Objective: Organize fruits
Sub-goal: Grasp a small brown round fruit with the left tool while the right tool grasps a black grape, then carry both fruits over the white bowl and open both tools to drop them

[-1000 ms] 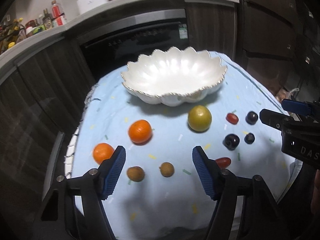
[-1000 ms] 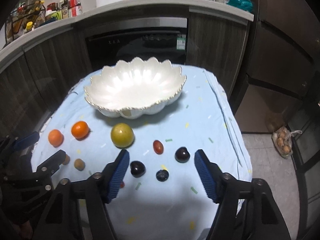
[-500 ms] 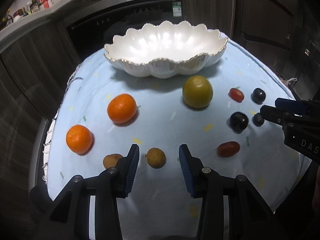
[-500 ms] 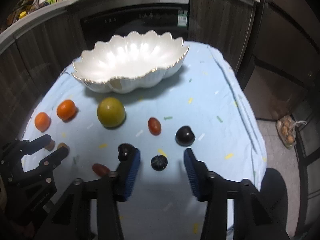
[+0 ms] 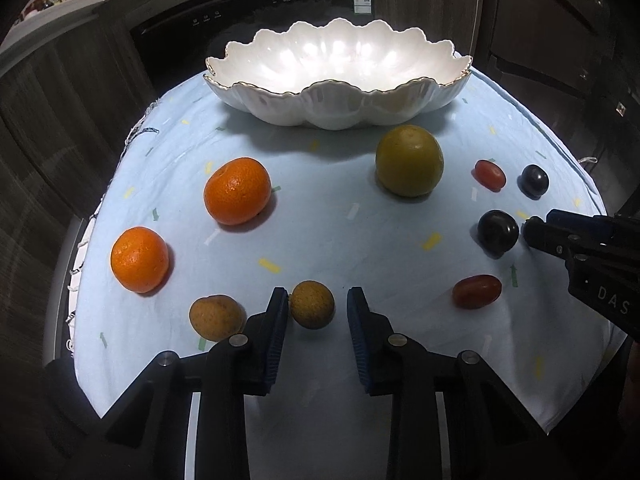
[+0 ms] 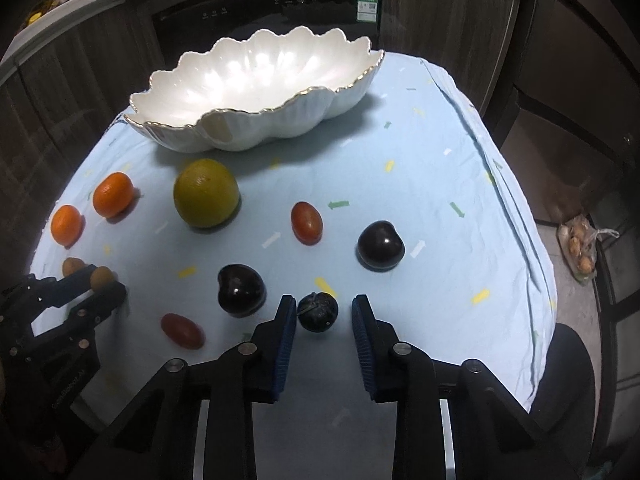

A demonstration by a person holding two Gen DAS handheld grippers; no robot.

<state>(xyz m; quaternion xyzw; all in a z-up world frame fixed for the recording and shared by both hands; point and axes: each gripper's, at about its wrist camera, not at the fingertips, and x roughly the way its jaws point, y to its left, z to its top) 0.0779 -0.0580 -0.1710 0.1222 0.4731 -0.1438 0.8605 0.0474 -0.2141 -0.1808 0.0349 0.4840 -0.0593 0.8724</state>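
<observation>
We find both grippers lower and nearer the fruit than a second ago, with their fingers drawn well in from the wide spread seen then. The left gripper is closing around a brown longan near the cloth's front edge; its left pad touches the fruit, while a gap shows at the right pad. The right gripper is closing around a small dark fruit, also near the front edge, its left pad at the skin, its right pad apart. The bowl stands unmoved at the far edge. The oranges, green fruit, plums and tomatoes lie as before, all outside the bowl.
</observation>
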